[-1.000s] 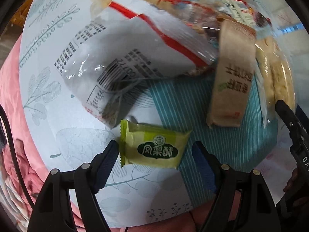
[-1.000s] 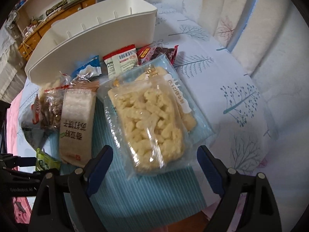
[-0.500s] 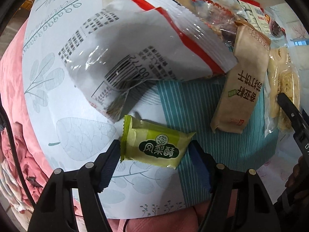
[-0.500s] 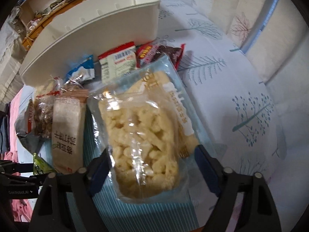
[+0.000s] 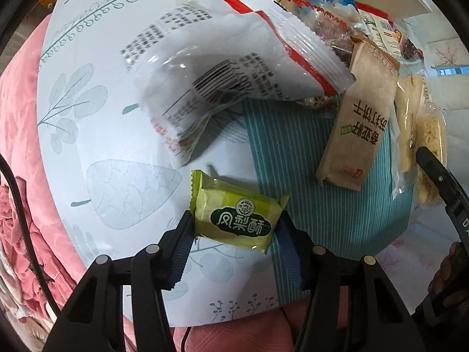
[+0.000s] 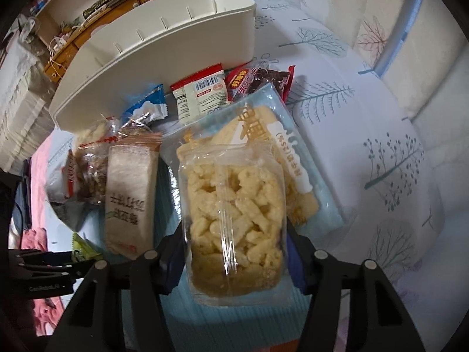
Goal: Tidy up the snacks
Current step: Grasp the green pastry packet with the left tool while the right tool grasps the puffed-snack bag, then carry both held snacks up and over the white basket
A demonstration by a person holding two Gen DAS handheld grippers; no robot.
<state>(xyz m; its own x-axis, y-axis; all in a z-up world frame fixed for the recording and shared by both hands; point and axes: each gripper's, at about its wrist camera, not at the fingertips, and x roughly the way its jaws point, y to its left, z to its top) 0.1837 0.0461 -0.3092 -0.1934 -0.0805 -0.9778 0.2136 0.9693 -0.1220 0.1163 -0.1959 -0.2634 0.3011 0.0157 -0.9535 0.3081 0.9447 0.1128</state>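
My left gripper is shut on a small green pineapple-cake packet and holds it just above the leaf-print cloth. My right gripper is shut on a clear bag of pale puffed snacks, raised at its near end. A brown cracker pack lies between them. A white bag with red stripe lies behind the green packet. A white bin stands at the back in the right wrist view.
A light blue snack bag lies under the clear bag. Small packets lie by the bin: blue, white with barcode, dark red. A teal striped mat covers the near table. Pink bedding is at left.
Both grippers closed from wide open: the left onto the green packet, the right onto the clear bag of puffs, which now stands narrower and lifted between the fingers.
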